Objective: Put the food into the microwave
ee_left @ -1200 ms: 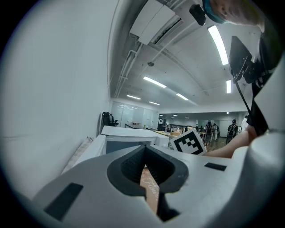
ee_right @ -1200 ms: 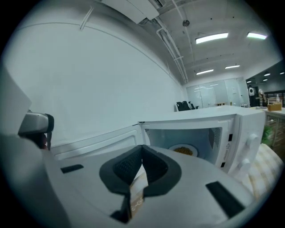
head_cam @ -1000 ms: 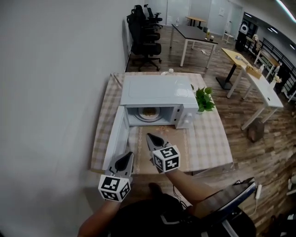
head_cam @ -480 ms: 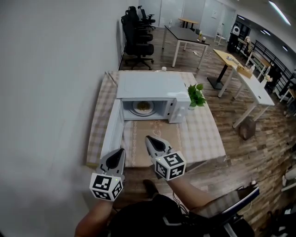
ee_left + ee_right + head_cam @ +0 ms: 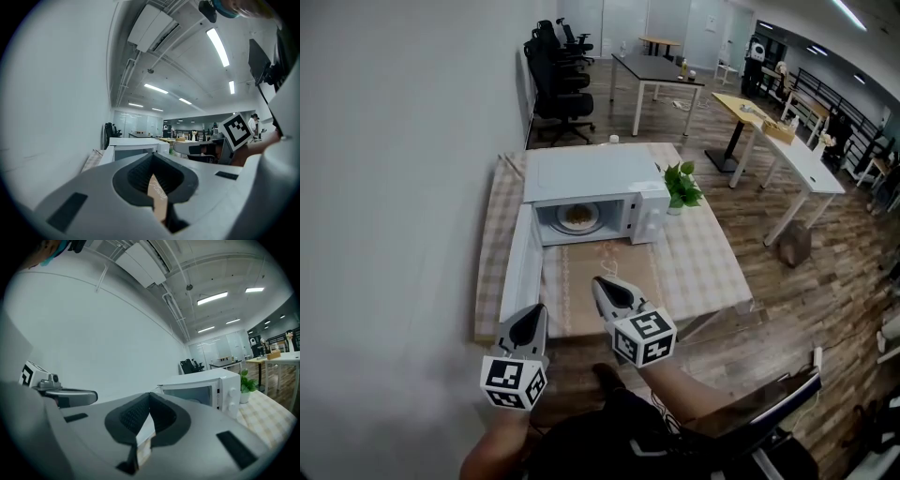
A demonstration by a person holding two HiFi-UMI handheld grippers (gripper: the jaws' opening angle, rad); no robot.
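Observation:
The white microwave [image 5: 591,178] stands at the back of the checked table [image 5: 703,267], its door [image 5: 521,272] swung open to the left. A plate of food [image 5: 578,217] lies inside the cavity. My left gripper [image 5: 532,319] hangs over the table's front edge, just before the end of the open door, shut and empty. My right gripper [image 5: 605,286] is beside it over the beige runner, also shut with nothing in it. In the left gripper view the left gripper [image 5: 152,157] points at the microwave [image 5: 136,145]. The right gripper view shows the right gripper [image 5: 150,397] and the microwave [image 5: 201,385].
A small potted plant [image 5: 679,185] stands right of the microwave. A white wall runs close along the left. A black chair [image 5: 759,412] is at my right, behind the table's edge. Office chairs [image 5: 553,70] and desks fill the room beyond.
Both grippers have drawn back from the microwave toward the table's front edge, the right one more. The microwave now looks farther off. Both stay shut.

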